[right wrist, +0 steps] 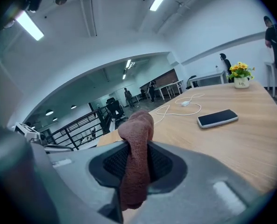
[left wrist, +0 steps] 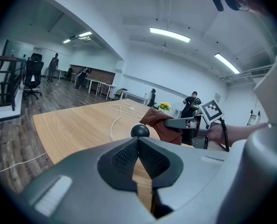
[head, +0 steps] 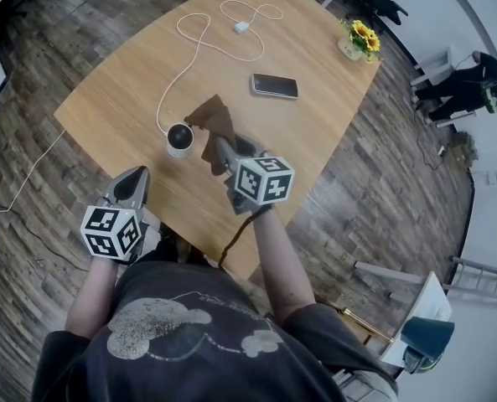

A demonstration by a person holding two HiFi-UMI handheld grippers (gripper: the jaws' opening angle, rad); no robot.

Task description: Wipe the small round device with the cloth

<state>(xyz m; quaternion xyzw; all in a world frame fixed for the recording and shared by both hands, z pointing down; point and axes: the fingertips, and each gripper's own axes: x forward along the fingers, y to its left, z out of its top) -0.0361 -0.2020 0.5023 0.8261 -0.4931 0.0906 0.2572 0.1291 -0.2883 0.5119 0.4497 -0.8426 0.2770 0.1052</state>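
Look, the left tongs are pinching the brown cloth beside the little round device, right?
Not quite: the right tongs are pinching the brown cloth beside the little round device. The right gripper view shows the cloth clamped between them; the left tongs are shut on nothing.

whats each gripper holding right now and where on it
The right hand-held gripper pinches the brown cloth at a bunched fold; the left hand-held gripper is shut and empty.

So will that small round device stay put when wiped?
Probably slides rather than tips: the small round device looks low and light and stands free, the left gripper shut short of it. Its white cable may drag slightly.
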